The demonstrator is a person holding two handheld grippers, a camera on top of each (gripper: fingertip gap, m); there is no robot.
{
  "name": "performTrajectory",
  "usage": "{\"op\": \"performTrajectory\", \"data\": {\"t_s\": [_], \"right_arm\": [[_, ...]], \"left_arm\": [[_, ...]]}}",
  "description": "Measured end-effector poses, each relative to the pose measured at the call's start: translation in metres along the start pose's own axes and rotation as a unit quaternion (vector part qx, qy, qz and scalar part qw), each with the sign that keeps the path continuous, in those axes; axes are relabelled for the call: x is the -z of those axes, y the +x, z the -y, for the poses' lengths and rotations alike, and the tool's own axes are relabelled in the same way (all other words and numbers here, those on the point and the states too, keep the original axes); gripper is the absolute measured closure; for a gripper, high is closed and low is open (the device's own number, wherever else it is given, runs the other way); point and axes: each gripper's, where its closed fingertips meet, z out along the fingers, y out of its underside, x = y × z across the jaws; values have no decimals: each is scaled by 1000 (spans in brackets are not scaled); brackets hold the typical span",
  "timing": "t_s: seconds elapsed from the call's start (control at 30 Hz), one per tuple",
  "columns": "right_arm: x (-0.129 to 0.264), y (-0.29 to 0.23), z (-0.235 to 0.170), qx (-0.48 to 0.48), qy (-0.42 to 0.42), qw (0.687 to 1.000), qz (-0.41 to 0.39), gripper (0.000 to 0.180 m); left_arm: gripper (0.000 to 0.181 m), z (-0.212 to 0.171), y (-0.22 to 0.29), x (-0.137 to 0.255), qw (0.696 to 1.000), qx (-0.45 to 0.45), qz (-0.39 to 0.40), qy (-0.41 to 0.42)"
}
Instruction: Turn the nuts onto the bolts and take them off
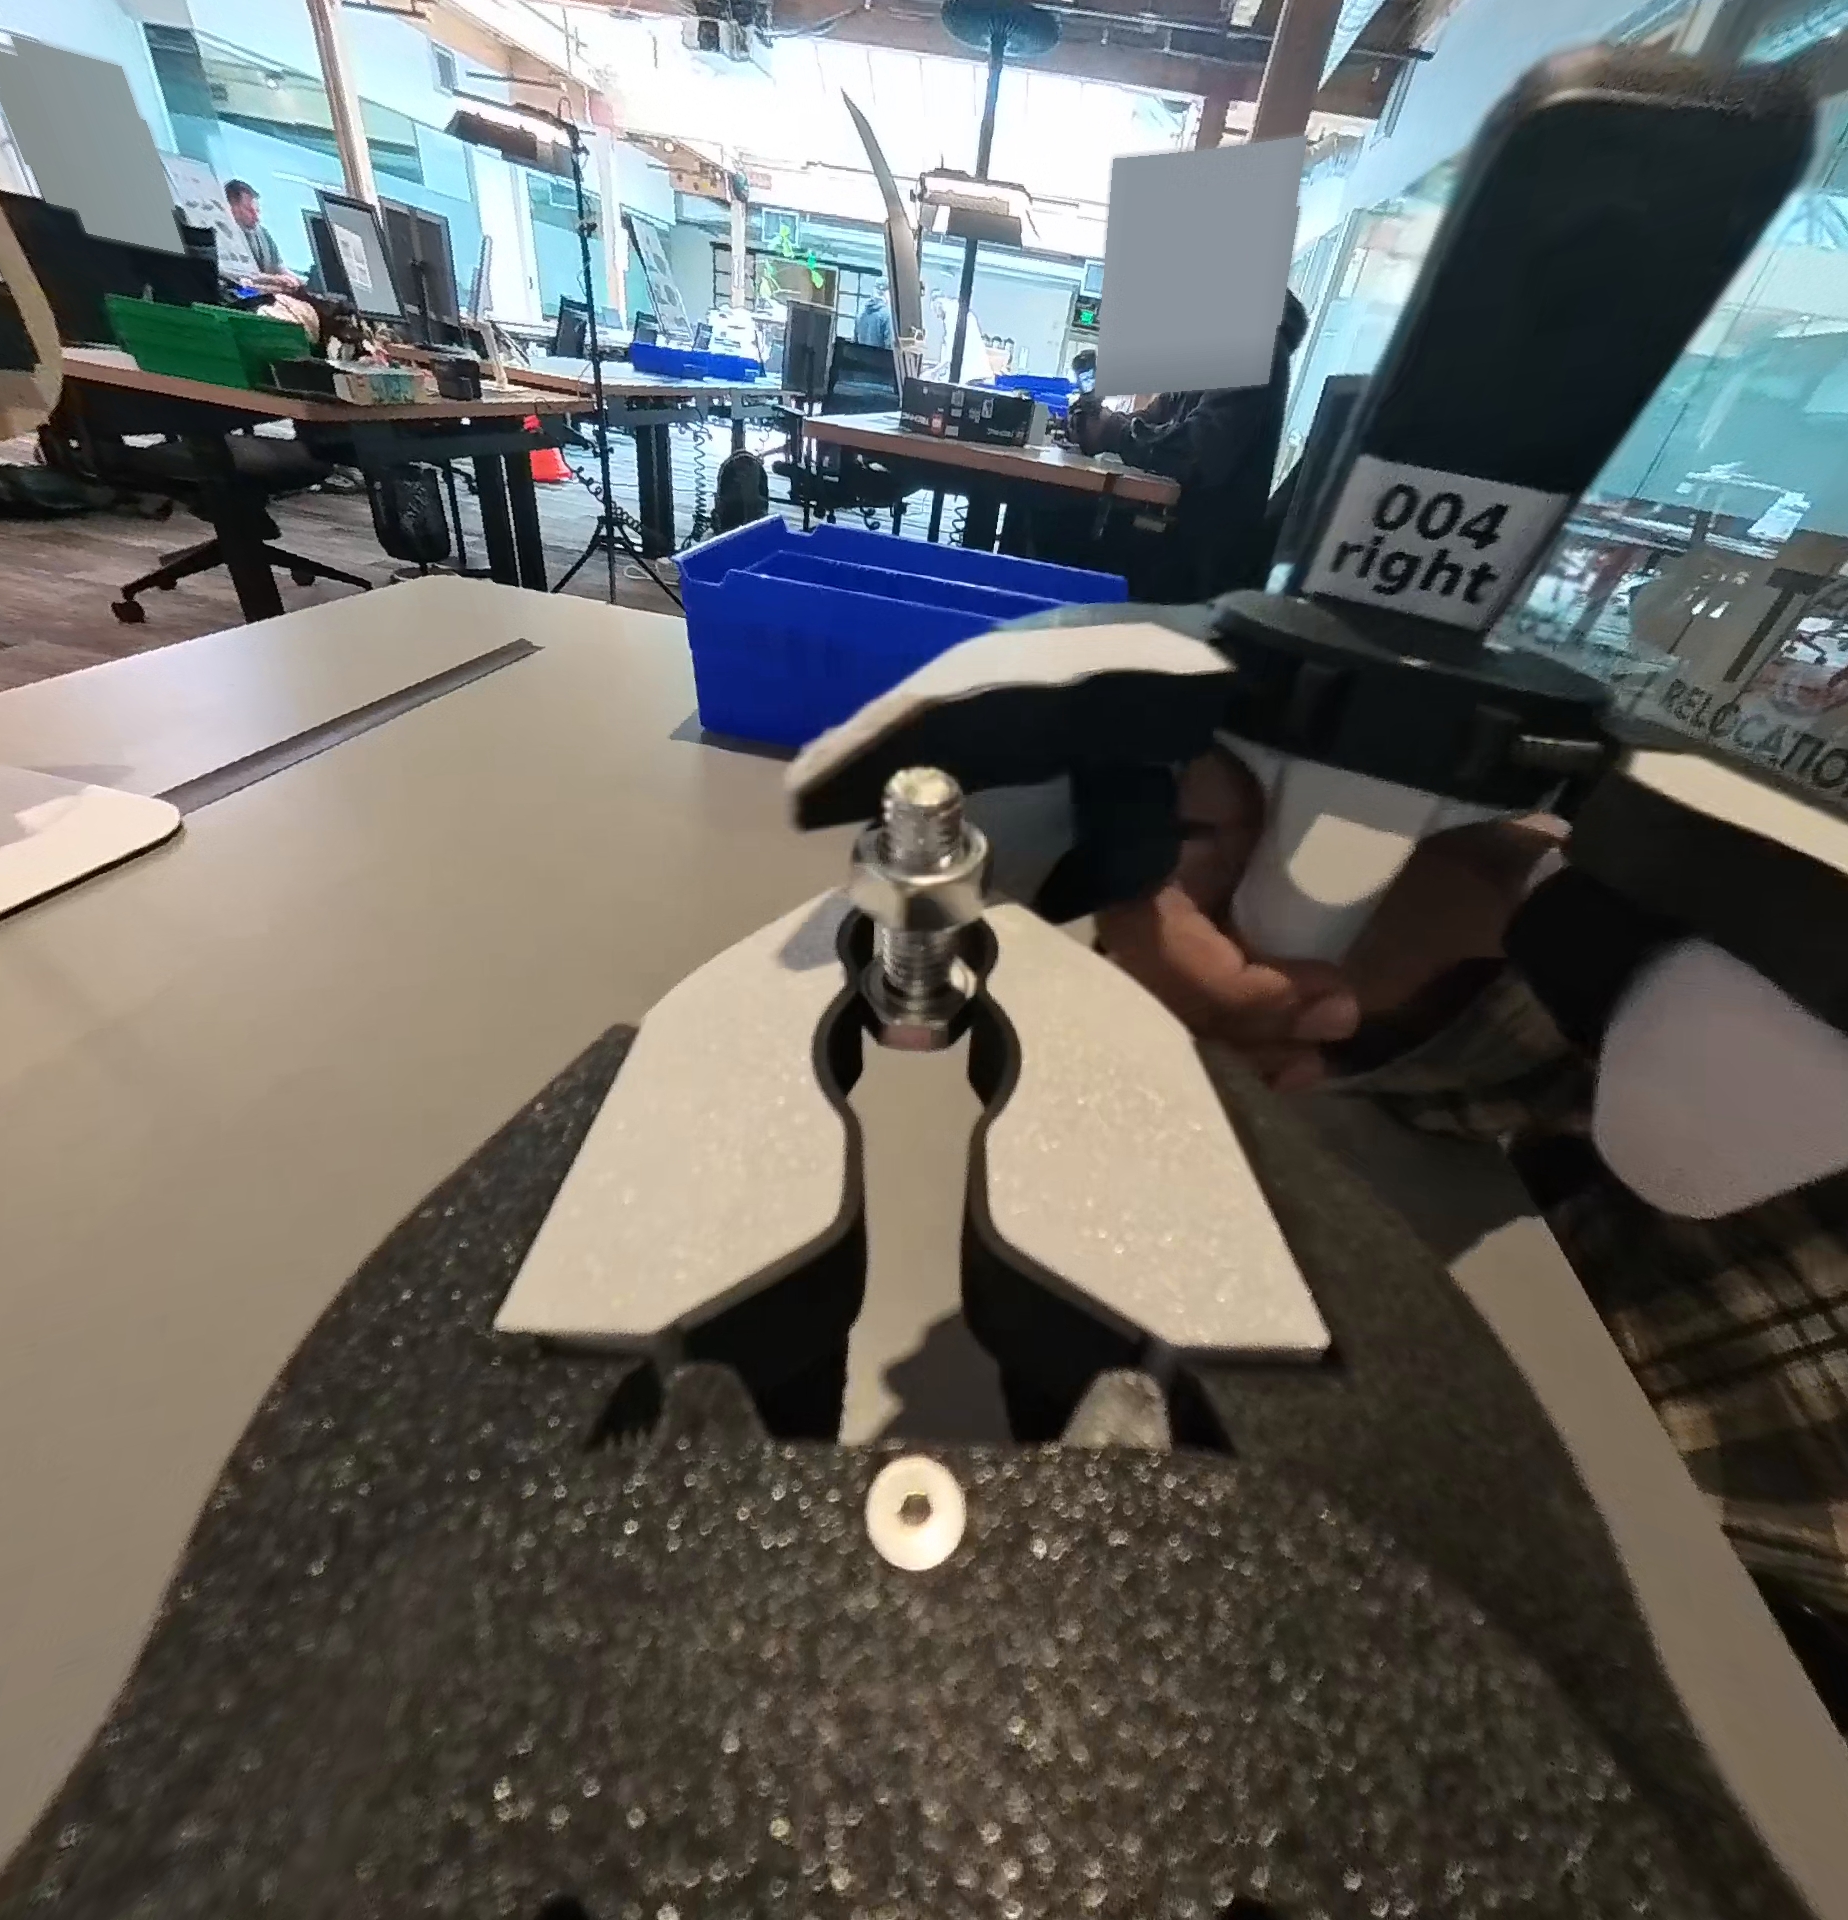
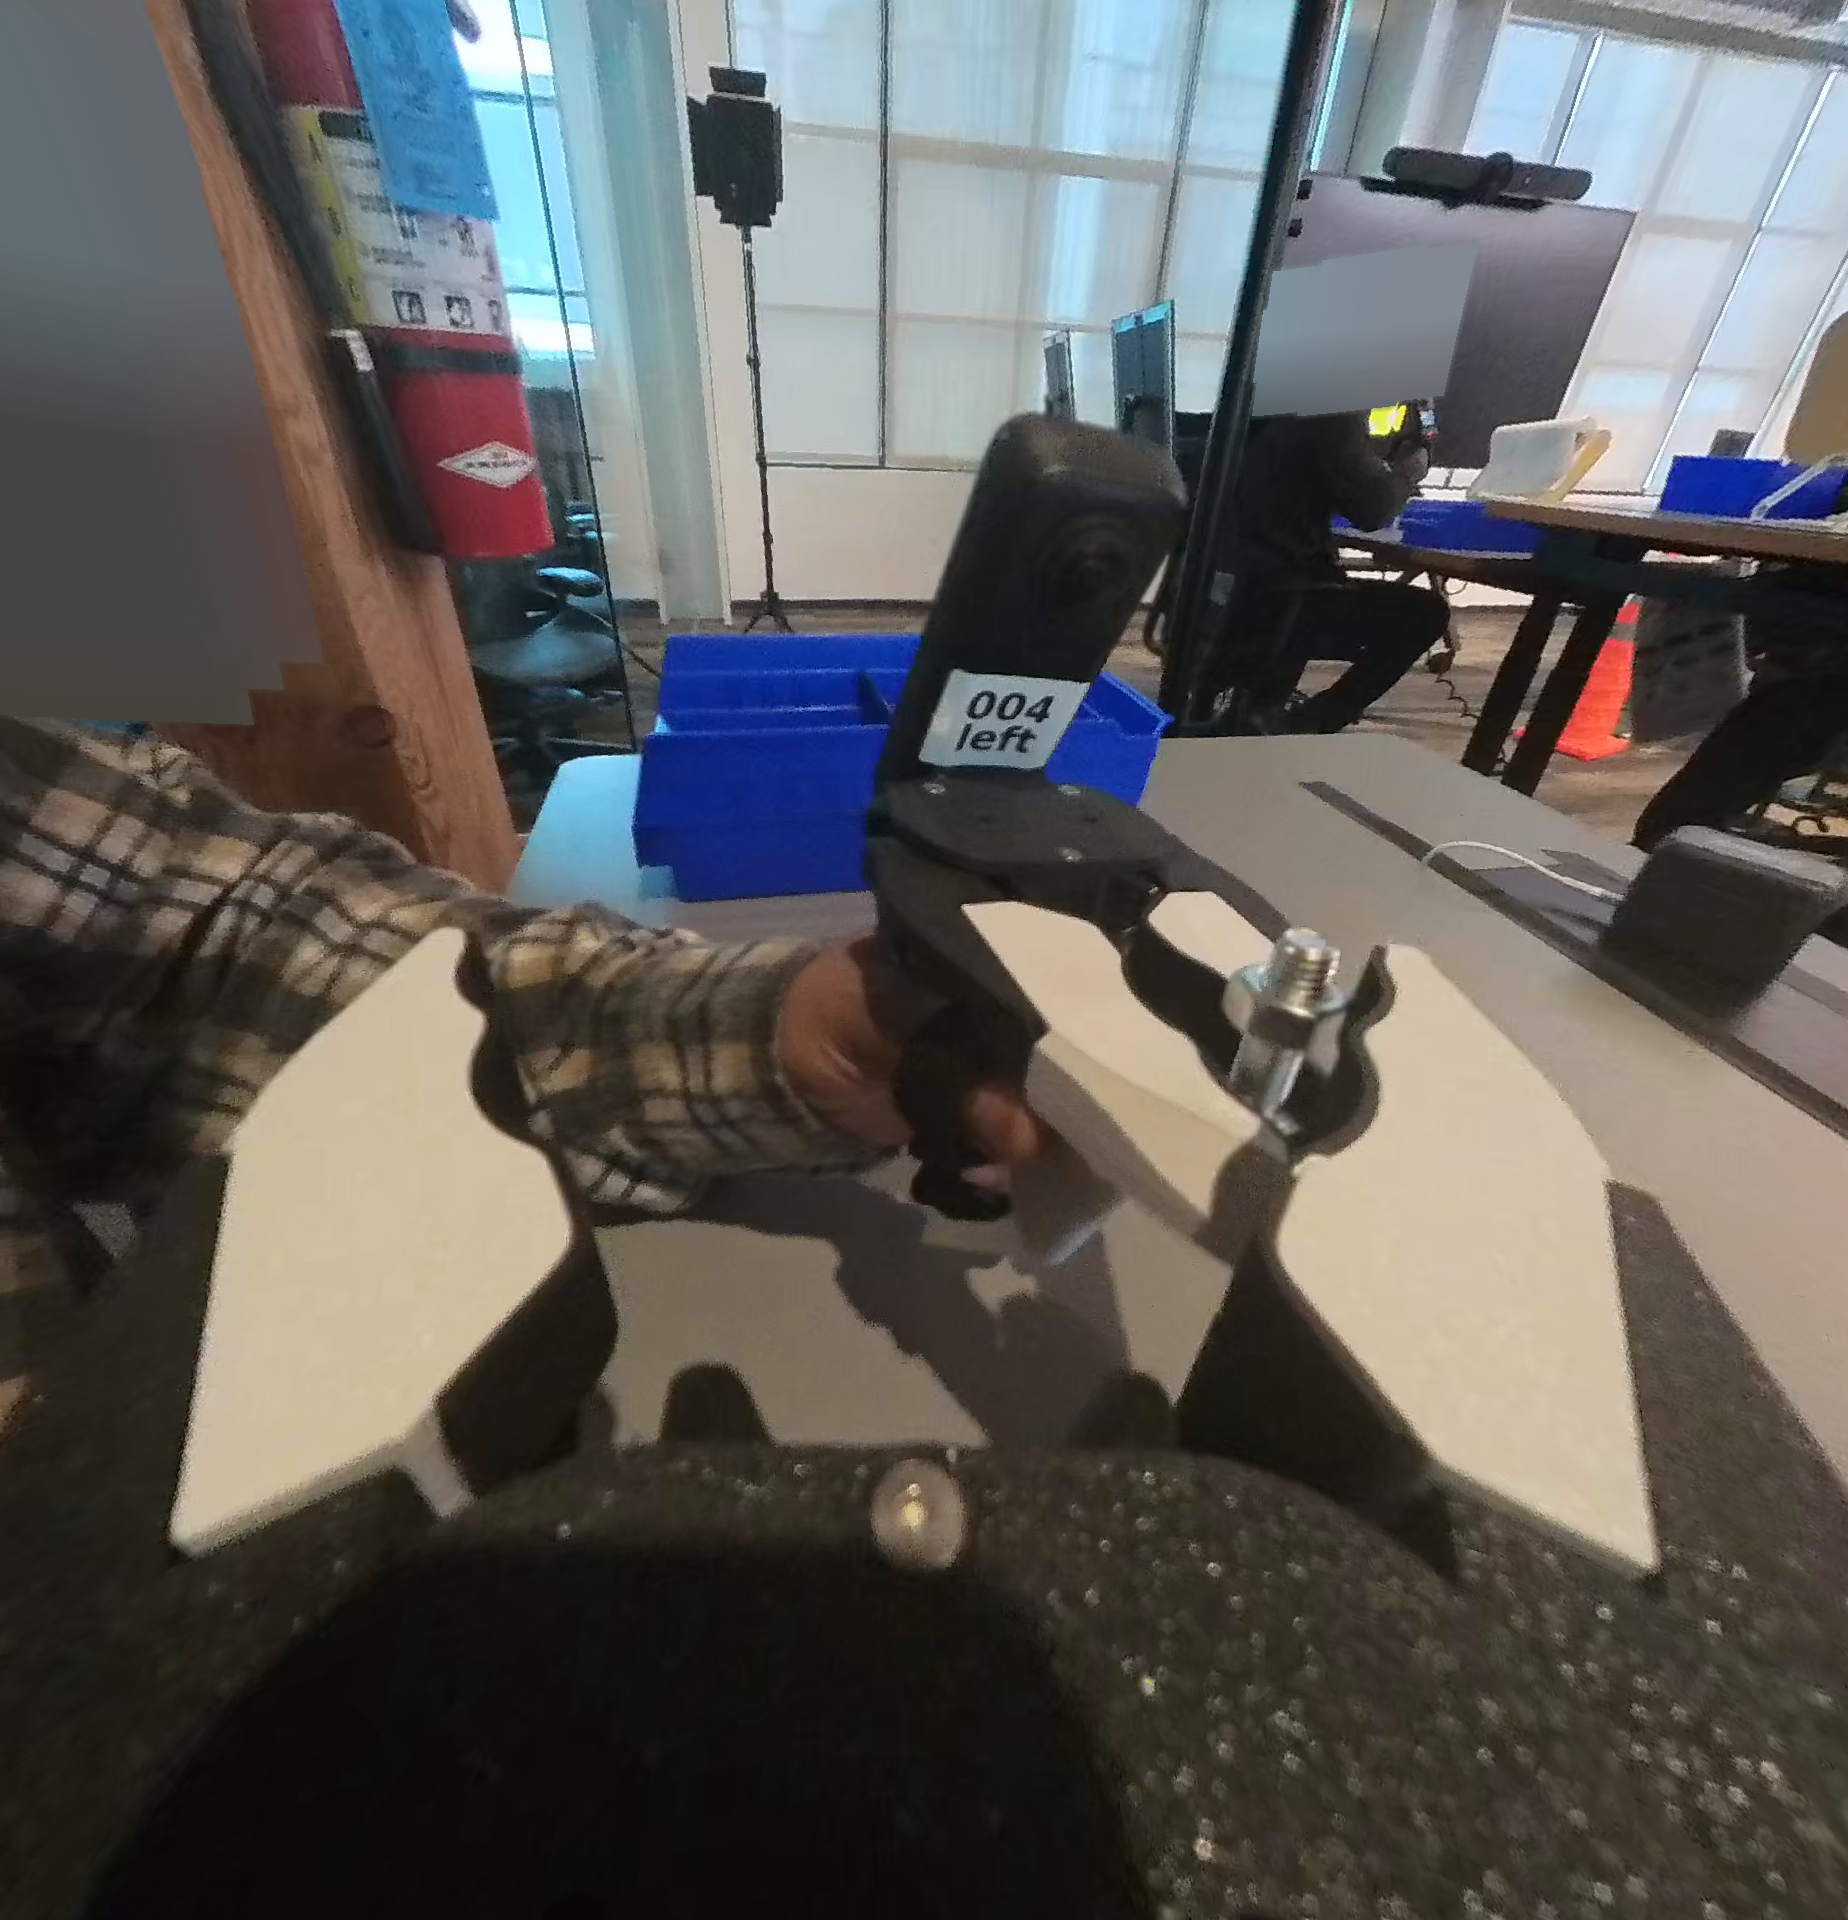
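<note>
A silver bolt stands upright above the grey table. A hex nut sits on its thread a little below the top end. My left gripper is shut on the bolt's lower part, near its head. In the right wrist view the bolt and nut lie just inside my right finger. My right gripper is open wide, with the nut at its right fingertip and nothing gripped. One right finger hangs over the bolt's top in the left wrist view.
A blue bin stands at the table's far edge, also in the right wrist view. A black box sits by a dark slot. A white pad lies at the left. A plaid-sleeved hand holds the left gripper.
</note>
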Motion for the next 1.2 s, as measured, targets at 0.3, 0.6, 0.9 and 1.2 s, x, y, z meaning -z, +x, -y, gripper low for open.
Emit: {"op": "performTrajectory", "data": {"t_s": [0.3, 0.6, 0.9, 1.2], "right_arm": [[2, 9, 2, 1, 0, 1000, -7, 36], [8, 8, 4, 6, 2, 1000, -13, 36], [23, -3, 6, 11, -1, 1000, -13, 38], [5, 12, 7, -6, -15, 1000, 14, 39]], "left_arm": [[166, 2, 0, 1, 1000, 5, -2, 8], [166, 2, -3, 2, 1000, 6, 1, 8], [166, 4, -5, 4, 1000, 8, 4, 8], [166, 5, 3, 1, 1000, -1, -7, 10]]}}
